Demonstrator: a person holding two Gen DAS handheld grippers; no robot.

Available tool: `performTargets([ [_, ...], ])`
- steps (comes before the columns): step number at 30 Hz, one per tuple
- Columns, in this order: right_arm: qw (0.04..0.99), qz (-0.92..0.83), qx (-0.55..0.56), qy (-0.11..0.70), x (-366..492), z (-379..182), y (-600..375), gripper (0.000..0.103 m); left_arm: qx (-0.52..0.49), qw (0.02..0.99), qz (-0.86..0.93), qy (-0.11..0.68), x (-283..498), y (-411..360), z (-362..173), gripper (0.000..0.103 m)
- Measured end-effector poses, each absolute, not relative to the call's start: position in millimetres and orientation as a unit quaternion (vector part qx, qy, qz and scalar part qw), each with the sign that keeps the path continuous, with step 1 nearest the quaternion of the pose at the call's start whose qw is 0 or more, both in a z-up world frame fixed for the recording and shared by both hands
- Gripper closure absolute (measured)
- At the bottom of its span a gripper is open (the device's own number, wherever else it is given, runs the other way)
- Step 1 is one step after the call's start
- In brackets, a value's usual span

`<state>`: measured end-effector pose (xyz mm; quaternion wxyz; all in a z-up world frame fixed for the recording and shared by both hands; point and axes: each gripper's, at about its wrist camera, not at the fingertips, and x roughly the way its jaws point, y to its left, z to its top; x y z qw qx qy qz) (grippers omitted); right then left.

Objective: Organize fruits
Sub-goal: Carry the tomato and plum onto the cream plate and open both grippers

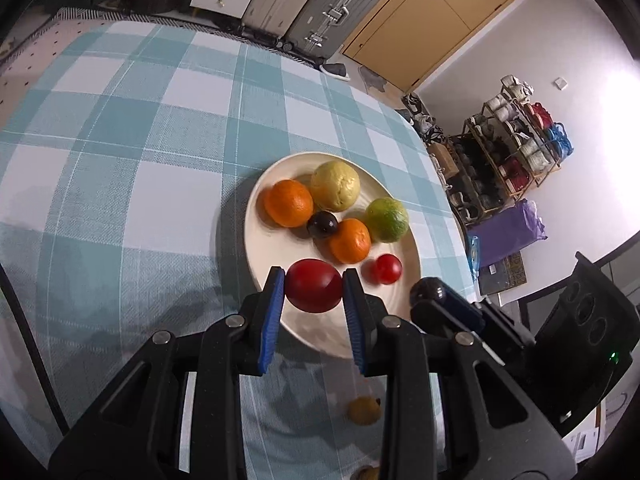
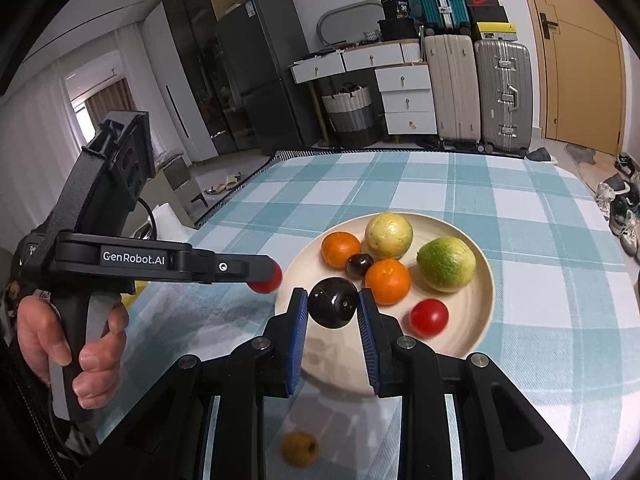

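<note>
A cream plate (image 1: 264, 200) (image 2: 476, 320) on the checked cloth holds two oranges (image 1: 289, 203) (image 2: 387, 281), a yellow fruit (image 1: 335, 186) (image 2: 388, 235), a green fruit (image 1: 386, 220) (image 2: 446, 265), a small dark plum (image 1: 322, 224) (image 2: 359, 265) and a small red tomato (image 1: 387, 268) (image 2: 428, 317). My left gripper (image 1: 314, 292) is shut on a large red tomato (image 1: 314, 290) above the plate's near edge; it also shows in the right wrist view (image 2: 265, 278). My right gripper (image 2: 333, 309) is shut on a dark plum (image 2: 333, 307), seen beside the plate in the left wrist view (image 1: 427, 291).
A small yellow-brown fruit (image 1: 363, 411) (image 2: 300, 449) lies on the cloth near me, below the grippers. Another fruit (image 1: 370, 473) shows at the bottom edge. The table's right edge (image 1: 448, 184) drops to a shoe rack (image 1: 512, 148). Suitcases (image 2: 476, 96) stand beyond the far edge.
</note>
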<state>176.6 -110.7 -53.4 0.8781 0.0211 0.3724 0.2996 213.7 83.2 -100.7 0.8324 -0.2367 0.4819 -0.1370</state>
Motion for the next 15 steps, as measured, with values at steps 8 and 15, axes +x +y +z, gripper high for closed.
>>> performTargets([
  [8, 0.866, 0.303, 0.01, 0.397, 197.2, -71.1, -92.5, 0.077, -0.247, 0.823, -0.138, 0.493, 238.4, 85.3, -117.3, 0.077],
  [15, 0.861, 0.299, 0.007, 0.412, 211.6, -85.6, -82.8, 0.077, -0.257, 0.816, -0.14, 0.498, 251.8, 85.0, -131.5, 0.077],
])
